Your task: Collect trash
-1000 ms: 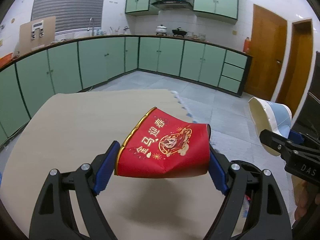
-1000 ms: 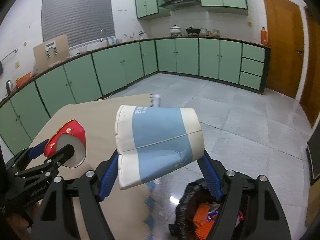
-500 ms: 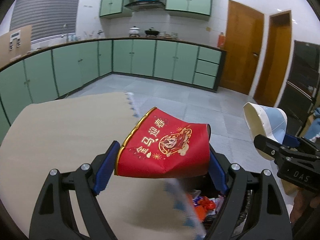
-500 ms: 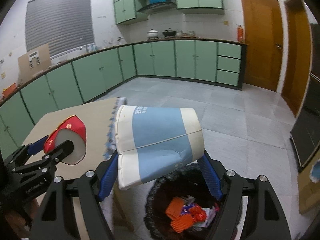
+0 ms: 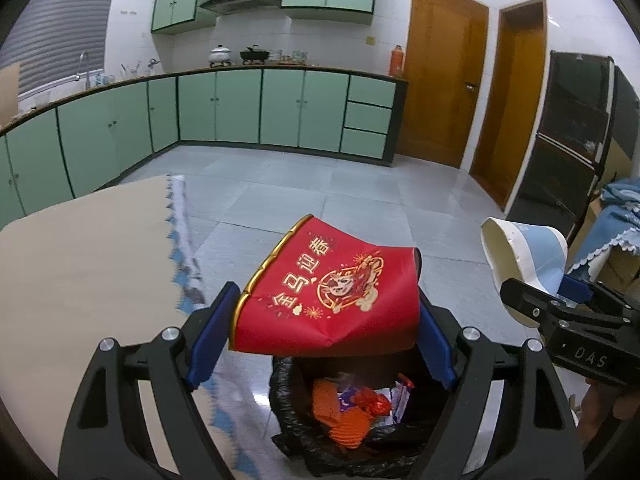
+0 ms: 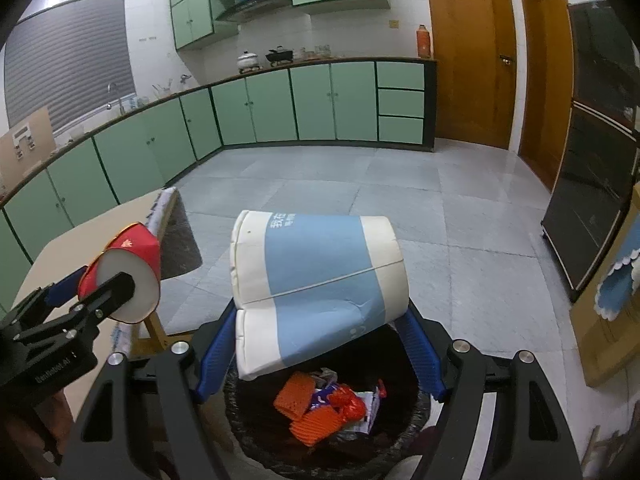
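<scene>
- Red paper cup [image 5: 330, 294], dented along its lower edge, lies on its side between the blue pads of the left gripper [image 5: 322, 334]; the pads pinch it at both ends.
- Blue-and-white paper cup [image 6: 316, 280], creased and flattened, is clamped the same way across the right gripper [image 6: 320, 354], mouth turned to the left.
- Both cups hang in the air over the floor, off the edge of the table [image 5: 80, 256], and neither touches anything but its pads.
- Bin with a black bag [image 6: 400, 436] stands on the tile floor directly under the right gripper; orange and red wrappers [image 6: 316, 408] already lie inside.
- From the left wrist view the bin [image 5: 288, 400] sits below and slightly right of the red cup, so that cup looks only partly over the opening.
- Step in hand, by my reading: carrying two pieces of trash to the drop point, grip not yet released.
- Next move calls for spreading the right jaws, since the blue cup seems well centred.
- Left gripper probably needs a small shift toward the bin's middle before letting go; otherwise the red cup may catch the rim.
</scene>
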Action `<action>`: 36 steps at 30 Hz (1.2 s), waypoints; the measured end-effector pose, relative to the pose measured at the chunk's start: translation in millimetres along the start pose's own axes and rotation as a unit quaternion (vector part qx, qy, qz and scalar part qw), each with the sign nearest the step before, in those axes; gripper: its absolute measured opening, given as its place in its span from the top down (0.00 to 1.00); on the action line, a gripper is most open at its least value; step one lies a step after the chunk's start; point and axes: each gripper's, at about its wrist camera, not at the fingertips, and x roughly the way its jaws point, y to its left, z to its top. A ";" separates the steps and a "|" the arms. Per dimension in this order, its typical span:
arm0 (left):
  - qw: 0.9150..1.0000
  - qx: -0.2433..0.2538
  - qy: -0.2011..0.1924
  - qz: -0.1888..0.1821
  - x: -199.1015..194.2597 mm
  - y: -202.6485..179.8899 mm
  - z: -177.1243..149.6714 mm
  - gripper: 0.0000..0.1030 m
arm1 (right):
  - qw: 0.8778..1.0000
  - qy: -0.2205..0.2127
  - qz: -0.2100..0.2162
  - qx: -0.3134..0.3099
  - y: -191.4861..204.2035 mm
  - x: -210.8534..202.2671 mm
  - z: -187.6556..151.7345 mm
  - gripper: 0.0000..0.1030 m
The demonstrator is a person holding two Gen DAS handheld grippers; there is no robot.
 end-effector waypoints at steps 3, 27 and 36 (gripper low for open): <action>1.000 0.005 0.010 -0.002 11.0 -8.5 -4.2 0.23 | 1.000 0.009 -0.002 0.000 -4.7 6.4 -5.1 0.27; 0.999 -0.017 0.035 -0.014 29.1 -4.8 5.2 0.15 | 0.999 0.046 -0.029 -0.003 -19.7 41.6 -19.3 0.12; 1.000 -0.016 0.005 0.011 -10.4 10.5 18.0 0.14 | 1.000 0.022 0.002 0.002 -3.8 9.3 0.0 0.06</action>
